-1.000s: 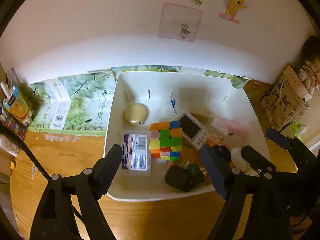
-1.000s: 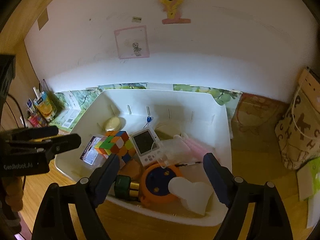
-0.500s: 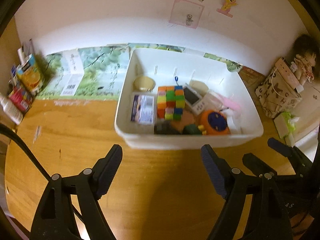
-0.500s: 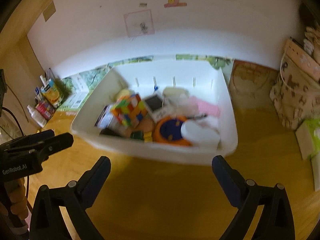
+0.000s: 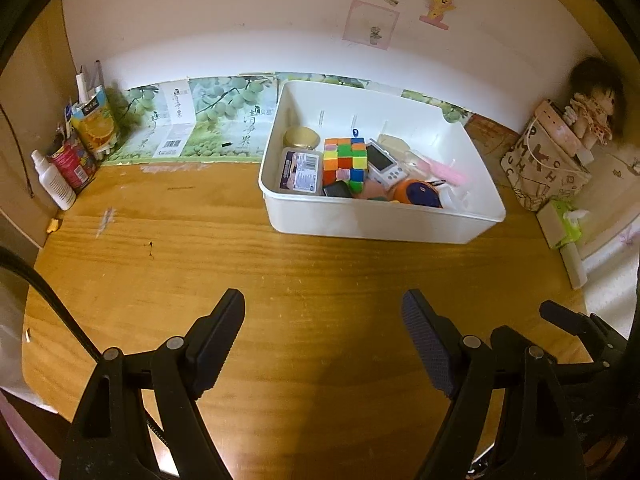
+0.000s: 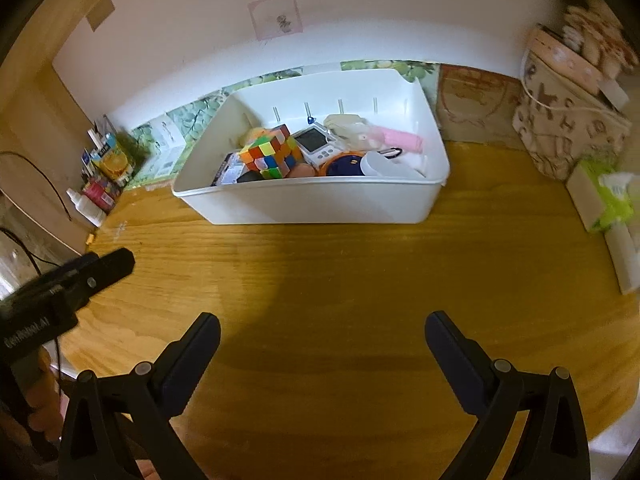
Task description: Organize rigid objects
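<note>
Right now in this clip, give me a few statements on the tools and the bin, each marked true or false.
1. Both the left tool and the right tool are open and empty. True.
2. The colourful cube lies on the bare wooden table. False: it sits inside the white bin.
3. The bin holds several items. True.
4. The right tool grips the bin's rim. False: it hovers apart from the bin, over the table.

My wooden table (image 5: 200,264) carries a white bin (image 5: 376,224) near its rear edge, bottles and cartons (image 5: 76,148) at rear left, and a tissue pack (image 6: 608,196) at right.
</note>
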`<state>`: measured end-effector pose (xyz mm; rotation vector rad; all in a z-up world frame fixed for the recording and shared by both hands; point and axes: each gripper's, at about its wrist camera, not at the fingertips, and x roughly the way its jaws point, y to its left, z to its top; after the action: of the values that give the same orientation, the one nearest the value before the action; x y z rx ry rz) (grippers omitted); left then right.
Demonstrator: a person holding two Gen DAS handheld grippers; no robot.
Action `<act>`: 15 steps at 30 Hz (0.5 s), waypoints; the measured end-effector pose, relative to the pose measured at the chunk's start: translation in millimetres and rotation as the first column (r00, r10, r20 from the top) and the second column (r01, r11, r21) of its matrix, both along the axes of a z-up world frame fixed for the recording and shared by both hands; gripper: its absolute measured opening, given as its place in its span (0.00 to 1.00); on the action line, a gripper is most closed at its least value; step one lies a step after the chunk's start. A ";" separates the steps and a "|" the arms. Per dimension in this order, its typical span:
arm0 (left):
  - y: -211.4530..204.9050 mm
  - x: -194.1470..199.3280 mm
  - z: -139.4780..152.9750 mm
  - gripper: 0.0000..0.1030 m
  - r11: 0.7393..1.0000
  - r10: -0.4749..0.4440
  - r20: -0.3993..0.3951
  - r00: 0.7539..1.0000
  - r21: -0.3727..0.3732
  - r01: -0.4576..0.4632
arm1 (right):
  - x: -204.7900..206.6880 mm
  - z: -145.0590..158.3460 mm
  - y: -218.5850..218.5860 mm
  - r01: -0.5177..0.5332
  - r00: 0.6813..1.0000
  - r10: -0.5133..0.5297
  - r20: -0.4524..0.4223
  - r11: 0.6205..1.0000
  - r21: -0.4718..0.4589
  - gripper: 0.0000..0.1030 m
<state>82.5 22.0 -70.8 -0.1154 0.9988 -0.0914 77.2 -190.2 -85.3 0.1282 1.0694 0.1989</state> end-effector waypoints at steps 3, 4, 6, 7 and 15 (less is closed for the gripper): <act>-2.3 -7.9 7.2 0.81 1.000 -0.007 -0.002 1.000 -0.005 0.007 | -9.5 14.1 -2.5 0.018 1.000 -0.018 -0.002 0.999 0.030 0.99; -3.1 -10.7 10.5 0.81 1.000 -0.013 0.001 1.000 -0.012 0.013 | -14.1 20.3 -2.9 0.022 1.000 -0.022 0.002 0.999 0.039 0.99; -4.2 -16.3 17.0 0.81 1.000 -0.019 0.013 1.000 -0.024 0.019 | -20.5 29.1 -2.3 0.025 1.000 -0.026 0.013 0.999 0.043 0.99; -5.2 -19.2 21.2 0.81 1.000 -0.017 0.024 1.000 -0.024 0.017 | -22.8 31.6 -2.2 0.026 1.000 -0.026 0.015 0.999 0.043 0.99; -7.4 -29.0 35.5 0.86 1.000 -0.010 0.062 0.998 -0.029 0.012 | -43.4 46.0 8.2 0.025 0.999 -0.025 0.044 1.000 0.003 0.99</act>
<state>53.5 14.7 -35.3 -0.1329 0.9370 -0.1192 33.8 -182.0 -39.3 0.1388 1.0236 0.1798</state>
